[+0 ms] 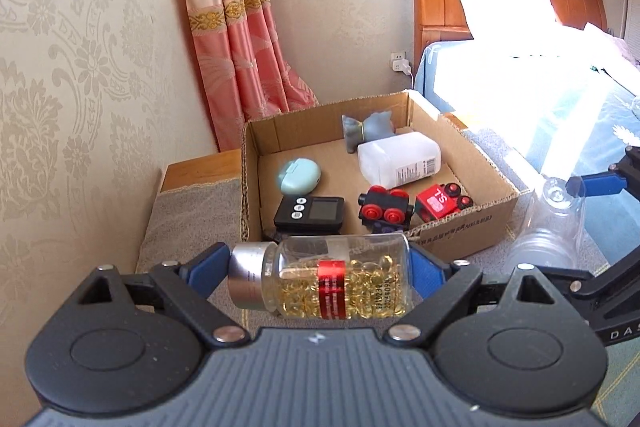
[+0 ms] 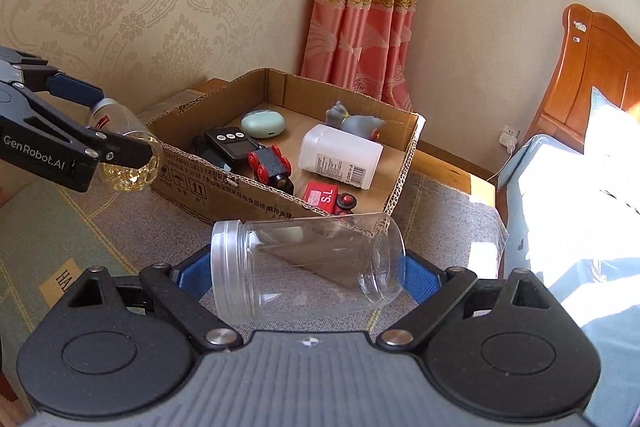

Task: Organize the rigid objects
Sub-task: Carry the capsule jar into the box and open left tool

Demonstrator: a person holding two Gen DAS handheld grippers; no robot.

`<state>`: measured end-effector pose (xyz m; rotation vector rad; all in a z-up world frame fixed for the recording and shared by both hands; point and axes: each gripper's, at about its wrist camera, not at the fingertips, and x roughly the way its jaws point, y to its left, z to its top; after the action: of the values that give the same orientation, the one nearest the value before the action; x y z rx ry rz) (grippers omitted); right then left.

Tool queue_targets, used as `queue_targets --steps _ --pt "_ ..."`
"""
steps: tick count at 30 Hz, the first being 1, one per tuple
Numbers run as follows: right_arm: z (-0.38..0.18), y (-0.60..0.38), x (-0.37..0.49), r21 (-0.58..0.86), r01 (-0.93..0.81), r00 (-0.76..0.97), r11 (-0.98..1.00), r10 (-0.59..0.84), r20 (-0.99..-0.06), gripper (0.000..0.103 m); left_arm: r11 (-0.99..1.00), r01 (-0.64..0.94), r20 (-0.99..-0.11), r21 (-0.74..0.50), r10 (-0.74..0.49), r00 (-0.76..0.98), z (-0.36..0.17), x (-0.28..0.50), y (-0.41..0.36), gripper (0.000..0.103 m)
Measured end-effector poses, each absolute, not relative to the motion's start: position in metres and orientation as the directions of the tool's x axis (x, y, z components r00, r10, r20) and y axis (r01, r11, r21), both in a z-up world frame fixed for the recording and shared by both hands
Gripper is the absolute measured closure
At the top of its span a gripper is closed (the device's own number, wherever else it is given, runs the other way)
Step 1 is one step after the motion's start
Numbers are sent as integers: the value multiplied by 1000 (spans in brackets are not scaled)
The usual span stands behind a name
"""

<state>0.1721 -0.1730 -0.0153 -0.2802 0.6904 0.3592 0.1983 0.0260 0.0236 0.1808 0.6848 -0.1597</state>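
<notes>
Left gripper (image 1: 320,267) is clamping the capsule bottle (image 1: 324,277) lengthwise, cap to base, just short of the box (image 1: 472,231). Right gripper (image 2: 308,271) is pinching the clear jar (image 2: 308,267) end to end, sideways, also near the box's front wall. Toy train (image 2: 274,167), timer (image 2: 226,141) lying inside.

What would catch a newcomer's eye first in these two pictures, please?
Most striking is the bottle of golden capsules, lying sideways, clamped in the left tongs just in front of the cardboard box. Next comes the empty clear jar, also sideways, gripped in the right tongs. Behind both, the box holds a red toy train, a white bottle and a black timer.
</notes>
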Motion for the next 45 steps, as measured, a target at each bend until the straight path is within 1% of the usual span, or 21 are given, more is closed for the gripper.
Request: queue_targets --steps 3,6,12,16,19,22,24,29,32,36,39,45 --pt "-8 -175 177 -139 -411 728 901 232 -646 6 974 203 -631 99 -96 770 30 223 20 11" --pt "-4 -177 183 -141 -407 736 902 233 -636 6 970 212 -635 118 -90 767 28 255 10 11" --pt "0 -181 191 -131 -397 746 908 237 -622 6 974 197 -692 112 -65 719 7 316 -2 11" --pt "-1 -181 195 -127 -392 746 911 234 -623 6 979 172 -677 105 -57 734 -3 333 -6 10" --pt "-1 -180 197 -122 -387 746 914 233 -625 6 983 140 -627 122 -33 778 3 330 -4 9" --pt "1 -177 197 -129 -390 746 912 231 -624 6 985 139 -612 101 -49 789 14 317 4 8" --pt "1 -175 198 -131 -393 746 910 232 -624 6 984 141 -612 108 -46 790 19 307 7 5" --pt "6 -165 203 -124 -401 741 908 242 -626 6 980 127 -600 153 -10 800 26 267 16 3" --pt "9 -160 210 -118 -399 741 909 243 -626 6 985 70 -592 159 38 805 28 240 28 2" --pt "10 -155 224 -92 -382 734 920 241 -635 6 993 11 -577 120 60 814 23 208 45 1" --pt "10 -151 242 -70 -358 723 931 229 -652 6 996 -5 -585 89 57 809 18 194 54 1" --pt "6 -137 279 -41 -274 696 961 169 -698 6 998 -7 -582 68 46 812 15 181 62 1"
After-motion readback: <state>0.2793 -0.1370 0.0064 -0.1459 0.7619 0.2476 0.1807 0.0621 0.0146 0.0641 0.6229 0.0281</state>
